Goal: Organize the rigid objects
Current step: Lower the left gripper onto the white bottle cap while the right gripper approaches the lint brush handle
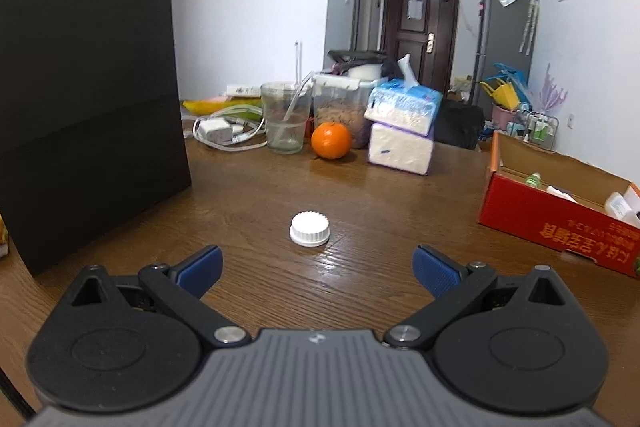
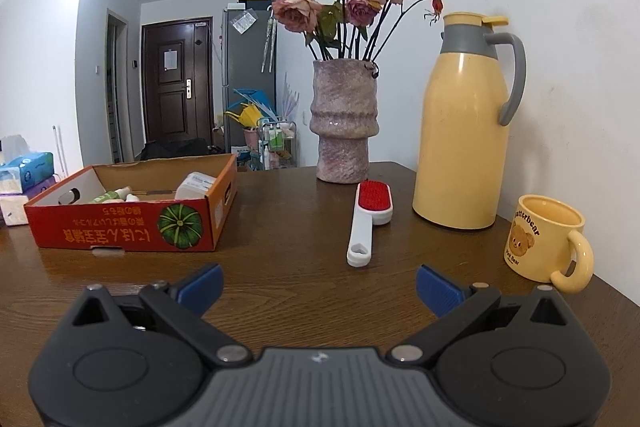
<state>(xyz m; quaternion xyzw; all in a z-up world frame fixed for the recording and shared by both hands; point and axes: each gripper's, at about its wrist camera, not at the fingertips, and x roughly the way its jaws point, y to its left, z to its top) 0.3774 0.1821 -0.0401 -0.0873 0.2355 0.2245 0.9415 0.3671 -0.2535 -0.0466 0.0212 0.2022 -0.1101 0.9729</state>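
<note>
Red cardboard box already held few small bottles. White cap sat on wood table, just ahead of left gripper, jaws wide, empty. Lint brush lay near right gripper, jaws wide too. Both probably left to pack.

The table is dark wood with a visible grain and a soft sheen. On it, a ribbed white plastic cap. At ten o'clock a matt black paper bag; at two o'clock a printed red cardboard box. The vase looks rough, speckled ceramic. The yellow flask is smooth plastic, the mug glossy. The gripper pads are textured blue.
</note>
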